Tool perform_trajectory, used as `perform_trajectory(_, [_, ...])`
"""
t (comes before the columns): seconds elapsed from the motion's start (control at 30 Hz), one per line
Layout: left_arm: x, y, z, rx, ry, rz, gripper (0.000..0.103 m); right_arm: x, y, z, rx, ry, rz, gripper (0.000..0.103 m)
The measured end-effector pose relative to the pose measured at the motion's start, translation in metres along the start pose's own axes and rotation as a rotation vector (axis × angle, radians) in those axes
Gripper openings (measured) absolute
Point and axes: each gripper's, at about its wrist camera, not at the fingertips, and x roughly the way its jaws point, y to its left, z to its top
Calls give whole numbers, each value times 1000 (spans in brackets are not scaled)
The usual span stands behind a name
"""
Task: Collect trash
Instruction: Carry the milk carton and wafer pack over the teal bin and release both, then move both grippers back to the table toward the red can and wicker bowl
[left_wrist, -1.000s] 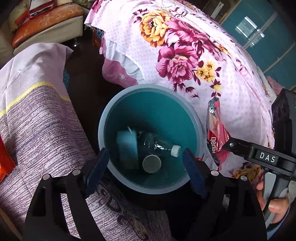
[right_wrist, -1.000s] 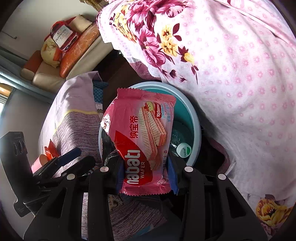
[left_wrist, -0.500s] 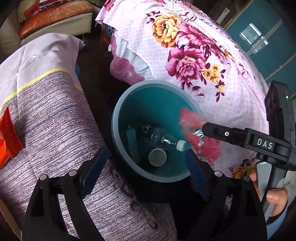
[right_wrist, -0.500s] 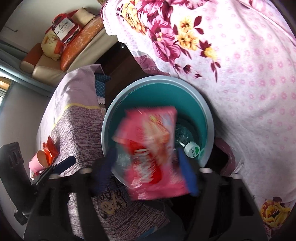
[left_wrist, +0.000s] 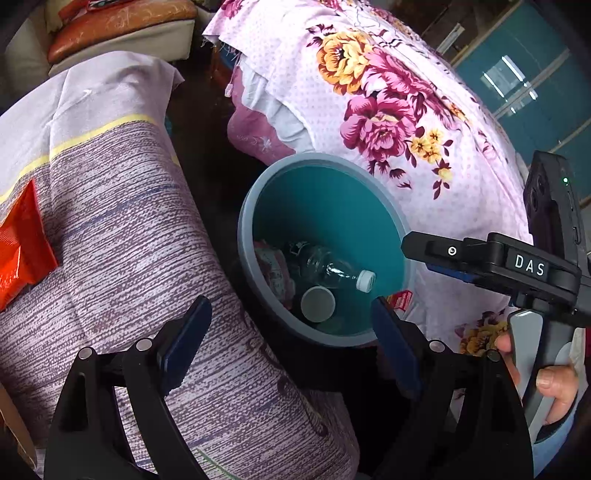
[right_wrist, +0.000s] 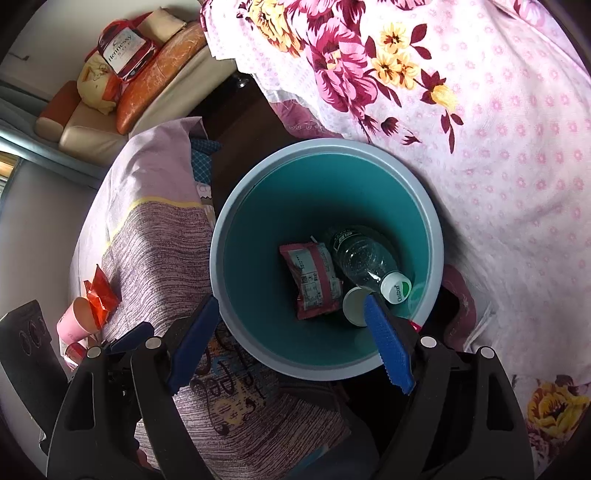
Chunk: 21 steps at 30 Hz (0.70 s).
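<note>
Down in the teal trash bin (right_wrist: 325, 254), against its floor, your pink wafer packet (right_wrist: 314, 282) lies with its printed back up, free of any grip. Just beside the packet, on the side toward the floral bedspread (right_wrist: 498, 140), a clear plastic bottle (right_wrist: 364, 260) lies on its side with its white cap (right_wrist: 396, 287) toward the near wall of the bin, and a small white cup (right_wrist: 355, 301) rests touching the packet's lower corner. Your right gripper (right_wrist: 291, 341) hangs over the near rim of the bin; its jaws have just been opening and now stand wide apart with nothing between them, one blue pad (right_wrist: 388, 341) over the bin's inside and the other outside the rim above the purple striped cover (right_wrist: 155, 258). Your left gripper (left_wrist: 291, 343) is also spread wide and empty, hovering at the bin's near edge, one finger over the striped cover and the other beside the rim. On that cover, well apart from the bin, lies an orange-red snack wrapper (left_wrist: 22, 243), and in the right wrist view a pink paper cup (right_wrist: 75, 321) sits just beside it. From the left wrist view your right hand (left_wrist: 546, 376) wraps the handle of the right gripper at the bedspread side of the bin.
</note>
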Motion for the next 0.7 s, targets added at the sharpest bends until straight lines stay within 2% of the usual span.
perform_trajectory(0.33, [-38, 11, -17, -28, -66, 0, 89, -21, 24, -15, -43, -35, -14, 78])
perform_trajectory(0.7, [-89, 40, -51, -74, -144, 8, 89, -35, 77, -48, -136, -55, -22, 78])
